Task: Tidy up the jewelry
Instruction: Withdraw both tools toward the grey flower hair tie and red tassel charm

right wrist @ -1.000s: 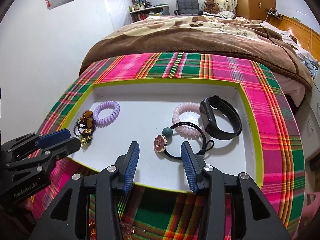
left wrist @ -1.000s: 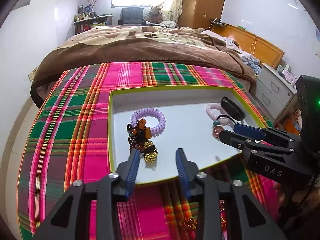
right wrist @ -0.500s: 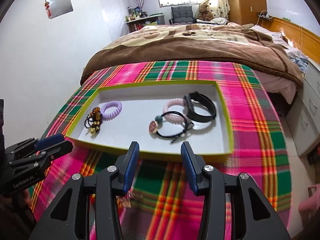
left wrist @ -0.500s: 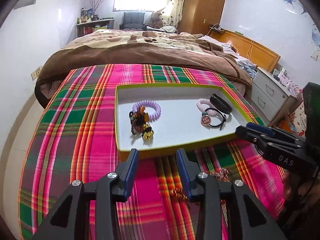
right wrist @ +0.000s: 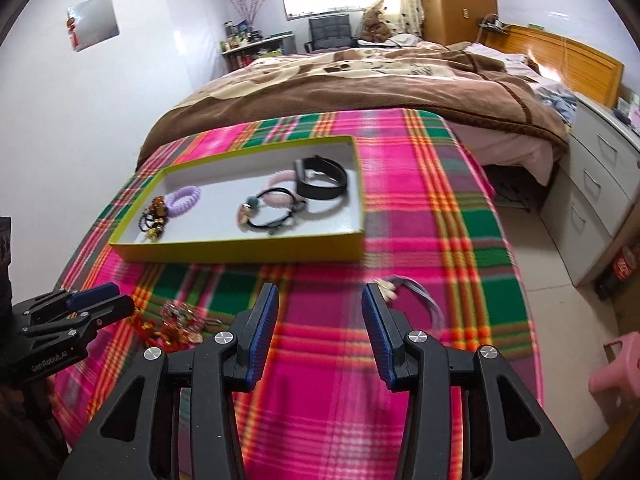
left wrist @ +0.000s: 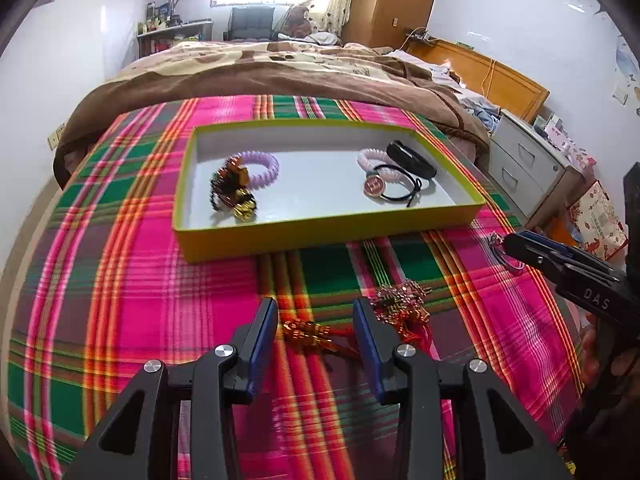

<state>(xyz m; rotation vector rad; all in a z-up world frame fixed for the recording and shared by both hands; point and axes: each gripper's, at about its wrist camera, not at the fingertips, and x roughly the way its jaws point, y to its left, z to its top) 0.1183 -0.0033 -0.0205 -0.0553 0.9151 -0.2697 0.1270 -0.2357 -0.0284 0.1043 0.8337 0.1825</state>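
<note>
A yellow-green tray (left wrist: 320, 232) (right wrist: 240, 250) lies on the plaid cloth. It holds a purple coil tie (left wrist: 262, 168), a dark bead bracelet (left wrist: 230, 192), a pink coil tie (left wrist: 370, 158), a black hair tie with a round charm (left wrist: 394, 190) and a black wristband (left wrist: 412, 160). In front of the tray lie a red-gold tassel piece (left wrist: 308, 332), a gold-pink chain bundle (left wrist: 400, 296) and a silvery-purple bracelet (right wrist: 416, 294). My left gripper (left wrist: 316, 332) is open over the tassel piece. My right gripper (right wrist: 320, 320) is open, just left of the silvery bracelet.
The plaid cloth (left wrist: 120, 280) covers a table in front of a bed with a brown blanket (left wrist: 260, 72). A white drawer unit (right wrist: 600, 184) and a pink stool (right wrist: 618, 364) stand to the right. The right gripper's body (left wrist: 580, 276) shows in the left wrist view.
Both grippers have drawn back from over the tray toward the near edge of the cloth. The loose jewelry in front of the tray has come into view. Both stay open.
</note>
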